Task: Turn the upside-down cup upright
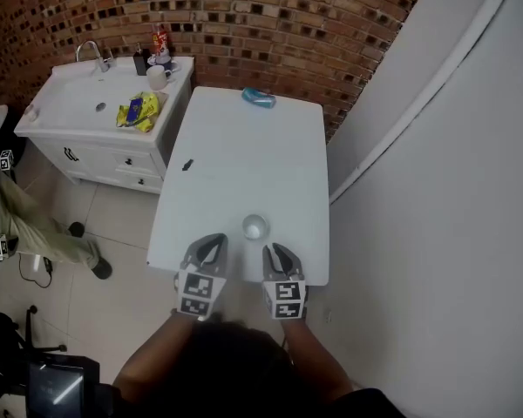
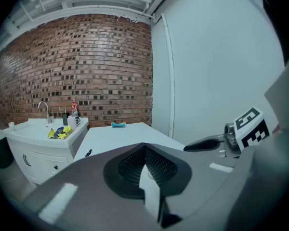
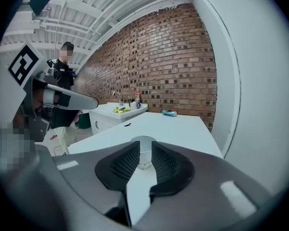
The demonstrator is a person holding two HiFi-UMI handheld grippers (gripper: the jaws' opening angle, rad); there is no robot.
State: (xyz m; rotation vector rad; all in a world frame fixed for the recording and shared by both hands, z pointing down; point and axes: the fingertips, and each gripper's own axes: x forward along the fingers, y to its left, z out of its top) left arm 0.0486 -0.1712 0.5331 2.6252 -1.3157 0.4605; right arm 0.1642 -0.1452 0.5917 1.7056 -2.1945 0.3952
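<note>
A small clear cup (image 1: 254, 226) stands near the front edge of the white table (image 1: 244, 155), its mouth facing up. In the right gripper view the cup (image 3: 144, 150) shows through a narrow gap between the pads, just beyond the fingertips and not touched. My right gripper (image 1: 273, 251) is a little right of the cup and nearer to me, with nothing in it. My left gripper (image 1: 213, 242) hovers to the cup's left, its jaws together and empty. From the left gripper (image 2: 145, 150) the cup is hidden.
A light blue object (image 1: 258, 97) lies at the table's far end and a small black item (image 1: 187, 165) near its left edge. A white sink cabinet (image 1: 87, 116) with faucet, mug and yellow packets stands left. A white wall (image 1: 436, 190) runs along the right.
</note>
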